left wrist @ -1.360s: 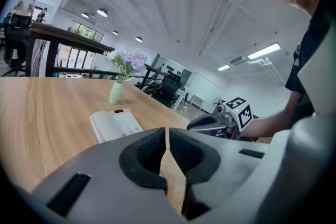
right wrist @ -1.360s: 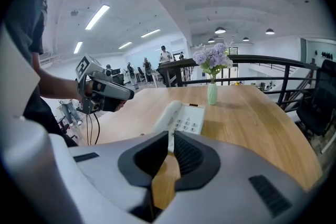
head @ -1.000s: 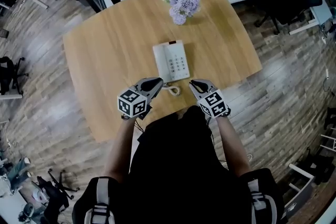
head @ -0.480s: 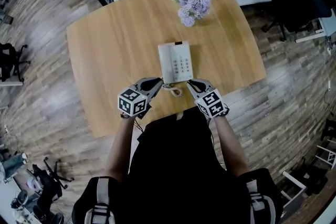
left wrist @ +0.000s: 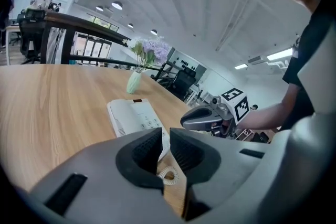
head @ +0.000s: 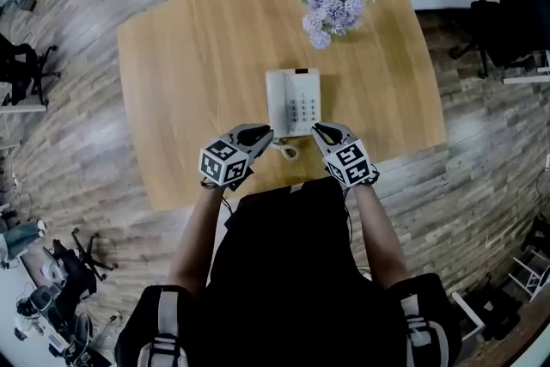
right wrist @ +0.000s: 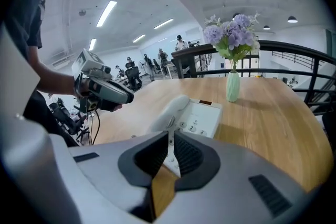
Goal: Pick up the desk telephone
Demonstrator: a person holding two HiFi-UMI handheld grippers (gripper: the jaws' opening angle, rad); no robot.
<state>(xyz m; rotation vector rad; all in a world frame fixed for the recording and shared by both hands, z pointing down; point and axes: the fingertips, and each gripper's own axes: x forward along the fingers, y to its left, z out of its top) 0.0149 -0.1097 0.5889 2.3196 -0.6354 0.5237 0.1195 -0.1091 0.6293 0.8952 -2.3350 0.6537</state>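
So far nothing is lifted: the desk telephone lies flat on the table, near its front edge. The left gripper and right gripper hover just beside the phone's near corners, jaws closed together and empty. Opening, gripping and raising are all still to do.

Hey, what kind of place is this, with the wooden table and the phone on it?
Most likely an open-plan office. A desk telephone sits on the wooden table, black office chairs stand on the floor around it, and the right gripper view shows ceiling strip lights over distant workstations.
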